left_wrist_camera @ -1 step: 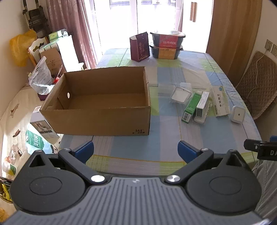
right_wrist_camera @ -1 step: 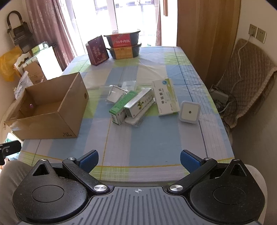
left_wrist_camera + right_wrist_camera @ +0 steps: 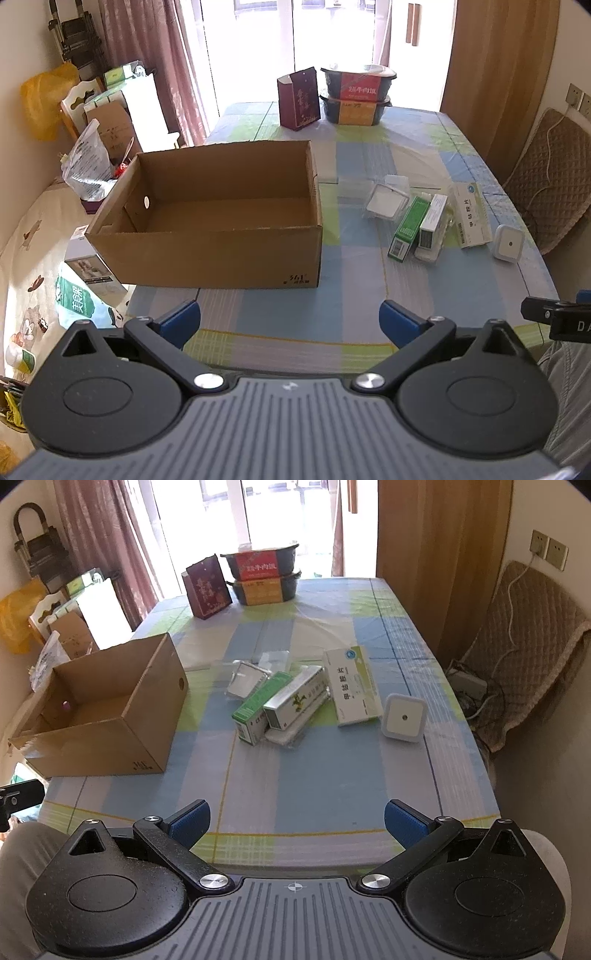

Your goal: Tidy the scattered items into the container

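Nothing has moved since the frame before: both my grippers hang spread and empty at the near edge of the table

My left gripper has its blue fingers wide apart, facing the open cardboard box, which stands empty on the checked tablecloth; my right gripper is spread just as wide, well short of the scattered items. To the right of the box lie a clear plastic case, a green carton touching a silver-white carton, a flat white medicine box and a white square night light just beside it. At the far end stand a maroon bag and two stacked meal tubs
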Motion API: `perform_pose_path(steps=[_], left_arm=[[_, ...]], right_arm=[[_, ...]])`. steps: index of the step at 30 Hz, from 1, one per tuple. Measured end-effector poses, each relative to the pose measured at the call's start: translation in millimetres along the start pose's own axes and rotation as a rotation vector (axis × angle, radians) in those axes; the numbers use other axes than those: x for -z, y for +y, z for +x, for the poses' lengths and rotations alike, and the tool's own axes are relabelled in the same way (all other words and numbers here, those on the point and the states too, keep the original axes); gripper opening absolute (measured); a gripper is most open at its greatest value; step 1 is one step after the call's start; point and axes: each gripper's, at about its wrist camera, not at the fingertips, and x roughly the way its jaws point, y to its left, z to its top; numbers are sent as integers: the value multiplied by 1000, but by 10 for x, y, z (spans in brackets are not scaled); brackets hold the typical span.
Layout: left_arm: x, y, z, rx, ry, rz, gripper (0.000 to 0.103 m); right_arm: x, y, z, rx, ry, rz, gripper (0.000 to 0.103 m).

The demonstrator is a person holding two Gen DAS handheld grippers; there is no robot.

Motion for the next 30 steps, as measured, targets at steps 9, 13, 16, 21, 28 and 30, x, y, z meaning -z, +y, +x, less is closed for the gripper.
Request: perform_pose_path(steps=[9, 13, 16, 21, 28, 30], left_arm=[[108, 39, 44, -2, 2, -2, 102], [156, 56, 63, -3, 3, -3, 102], [192, 69, 78, -3, 3, -4, 102], [271, 101, 53, -2, 2, -5, 102], [239, 96, 74, -2, 13, -4, 102], [236, 90, 77, -2, 16, -3, 102]], right_arm=[[56, -60, 9, 10, -1, 2, 103], [43, -40, 39, 18, 11, 5, 103], [40, -40, 42, 18, 14, 4, 103], [40, -44, 34, 18, 15, 2, 103], [39, -45, 37, 19, 15, -2, 103], [39, -47, 39, 20, 16, -1, 103]])
